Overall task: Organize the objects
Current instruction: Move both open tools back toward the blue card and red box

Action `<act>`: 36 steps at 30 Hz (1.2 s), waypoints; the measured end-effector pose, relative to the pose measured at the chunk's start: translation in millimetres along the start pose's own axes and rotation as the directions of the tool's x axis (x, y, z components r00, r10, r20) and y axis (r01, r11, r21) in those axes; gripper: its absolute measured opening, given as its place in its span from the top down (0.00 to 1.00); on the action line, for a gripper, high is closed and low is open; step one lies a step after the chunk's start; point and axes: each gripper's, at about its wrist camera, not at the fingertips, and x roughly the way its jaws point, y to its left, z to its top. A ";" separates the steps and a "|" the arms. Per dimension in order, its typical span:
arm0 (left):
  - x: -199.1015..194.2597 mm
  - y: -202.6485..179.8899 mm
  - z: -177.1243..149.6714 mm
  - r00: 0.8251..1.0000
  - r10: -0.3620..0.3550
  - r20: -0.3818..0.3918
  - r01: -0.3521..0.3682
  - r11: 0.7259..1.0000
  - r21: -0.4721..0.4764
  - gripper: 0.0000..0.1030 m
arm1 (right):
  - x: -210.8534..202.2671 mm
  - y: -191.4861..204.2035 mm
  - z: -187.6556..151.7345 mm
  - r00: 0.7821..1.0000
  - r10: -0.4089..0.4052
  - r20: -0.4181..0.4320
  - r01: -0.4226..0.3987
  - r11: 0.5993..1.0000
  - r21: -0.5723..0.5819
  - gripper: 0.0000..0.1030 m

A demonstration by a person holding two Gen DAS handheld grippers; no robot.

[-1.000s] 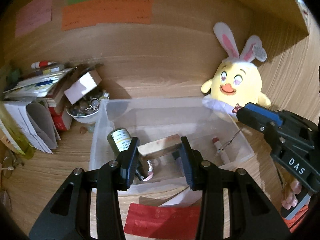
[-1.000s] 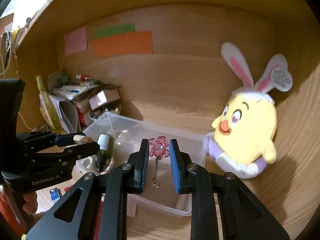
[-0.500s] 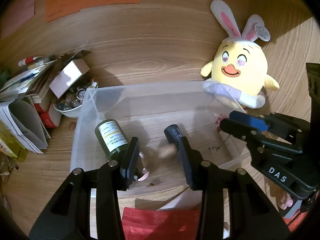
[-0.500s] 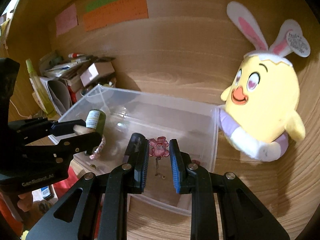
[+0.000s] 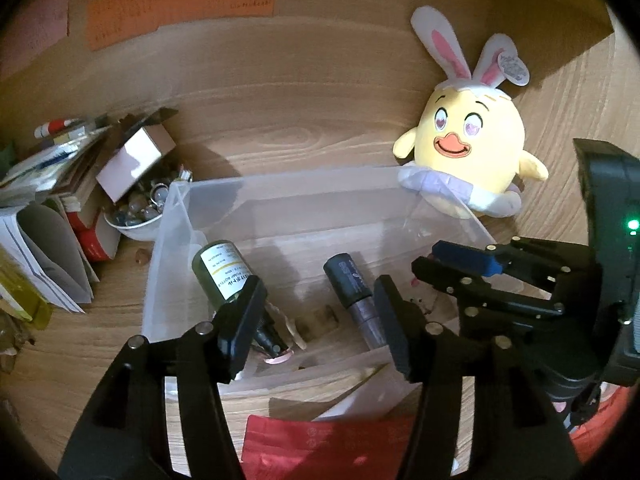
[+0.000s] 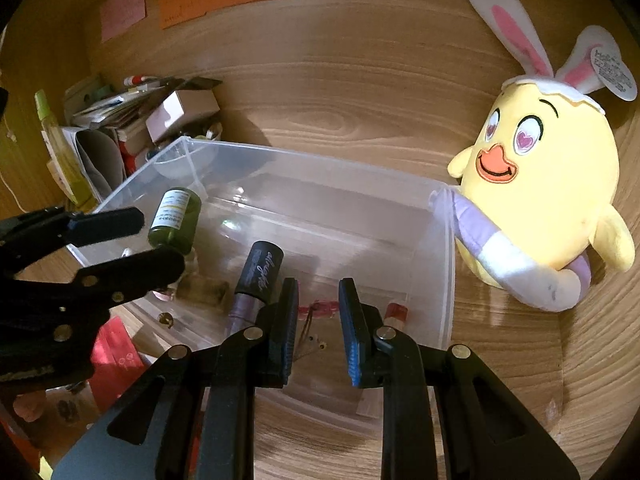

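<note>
Clear plastic, the rectangular bin (image 6: 304, 160) sits on the wooden bench (image 6: 520, 360), with a yellow plush chick with white-and-pink rabbit ears (image 6: 536, 184) pressed against its far right corner.

Your left tongs (image 5: 318, 292) hang over the near left part of the bin. Their jaws are opening and no pad touches anything. Seen through the gap, a small brownish block (image 5: 320, 316) lies blurred on the bin floor.

To its left a dark green glass bottle with a white and yellow label (image 6: 174, 220) lies tilted with its base towards the far wall. Just right of the block is a slim tube with a black cap and a dull purple body (image 6: 260, 268), cap pointing far.

Your right tongs (image 6: 318, 296) are drawn close together over the near right part of the bin. They pinch a small pink charm (image 6: 320, 308), which spans the narrow gap between the blue pads, and thin wires dangle below it. A little red-capped piece (image 6: 396, 312) lies on the floor at the right wall.
</note>
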 end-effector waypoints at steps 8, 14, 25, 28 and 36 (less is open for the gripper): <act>-14.0 2.4 2.7 0.999 0.021 0.037 -0.021 1.000 -0.011 0.27 | -0.4 0.3 3.5 1.000 0.009 -0.016 -0.009 1.000 0.001 0.66; -26.1 4.1 2.1 0.998 0.043 0.052 -0.042 0.999 -0.018 0.19 | -15.8 5.4 5.0 0.999 -0.013 0.037 0.013 1.000 -0.017 0.39; -51.1 12.6 -10.8 0.996 0.073 0.048 -0.071 0.997 -0.040 0.04 | -52.5 17.4 1.9 0.992 -0.038 0.118 0.045 0.998 -0.049 0.24; -58.0 18.3 -17.5 0.996 0.075 0.043 -0.073 0.996 -0.045 0.03 | -63.5 22.5 -2.1 0.990 -0.029 0.135 0.037 0.998 -0.057 0.19; -68.1 32.8 -40.2 0.987 0.158 0.029 -0.158 0.987 -0.009 0.02 | -80.7 40.1 -12.4 0.986 -0.008 0.169 0.023 0.996 -0.086 0.18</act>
